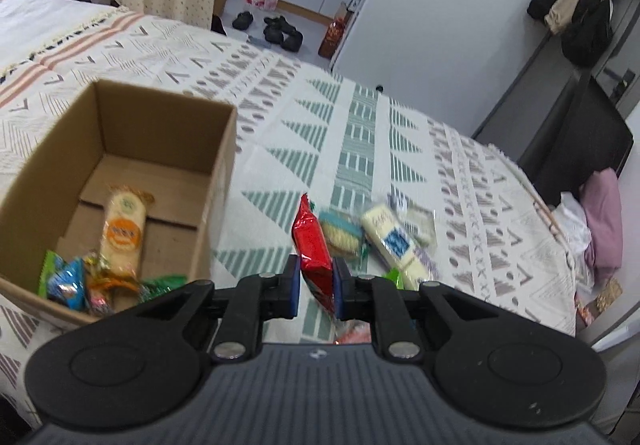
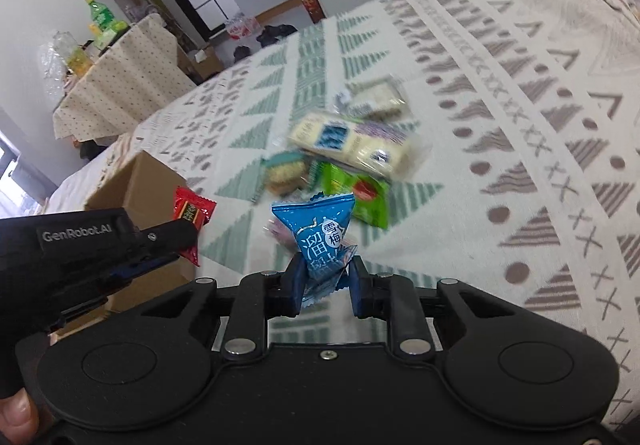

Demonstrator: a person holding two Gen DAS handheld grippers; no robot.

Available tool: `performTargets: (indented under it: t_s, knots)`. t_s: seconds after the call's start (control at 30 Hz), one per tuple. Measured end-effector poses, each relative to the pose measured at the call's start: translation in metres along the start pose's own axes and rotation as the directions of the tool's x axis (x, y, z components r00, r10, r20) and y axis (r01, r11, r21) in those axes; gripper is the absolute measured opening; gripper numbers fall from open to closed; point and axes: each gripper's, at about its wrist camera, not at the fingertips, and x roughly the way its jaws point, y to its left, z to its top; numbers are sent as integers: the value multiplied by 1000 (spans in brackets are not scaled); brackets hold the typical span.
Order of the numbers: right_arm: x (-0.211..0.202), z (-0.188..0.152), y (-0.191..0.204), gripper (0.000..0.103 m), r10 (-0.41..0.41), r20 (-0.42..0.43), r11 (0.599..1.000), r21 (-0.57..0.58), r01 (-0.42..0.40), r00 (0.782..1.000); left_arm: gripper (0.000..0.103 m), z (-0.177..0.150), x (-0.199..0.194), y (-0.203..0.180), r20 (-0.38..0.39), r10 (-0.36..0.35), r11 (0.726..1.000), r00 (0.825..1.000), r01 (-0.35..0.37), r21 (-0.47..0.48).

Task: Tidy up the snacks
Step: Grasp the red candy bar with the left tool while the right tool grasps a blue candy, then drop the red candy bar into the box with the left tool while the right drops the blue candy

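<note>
Partway done: several snacks already lie in the cardboard box (image 1: 120, 149) at nine o'clock, the left gripper (image 1: 316, 285) clamps a red packet (image 1: 314, 241), the right gripper (image 2: 326, 285) pinches a blue candy (image 2: 320, 233), while the remaining pile (image 2: 352, 149) waits on the blanket (image 2: 520, 105) at twelve o'clock

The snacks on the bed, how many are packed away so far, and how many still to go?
Several packets, including a long cracker pack, already lie in the cardboard box. The left gripper holds a red packet; the right gripper holds a blue candy. Left on the bedspread: at least a cream biscuit pack, a green packet and a few more.
</note>
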Motion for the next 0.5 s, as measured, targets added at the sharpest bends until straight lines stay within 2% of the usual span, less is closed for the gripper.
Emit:
performTargets:
  t_s: [0.27,0.5]
  knots:
    - [-6,15,45,22,53,28,996,-69,-51,998,15,19,-16,24,35,-18,998,999,20,-59]
    - [-7,22,83,22,92,42,989,-120,-86,995,15,46,-34,53,65,1,995,998,6,-97]
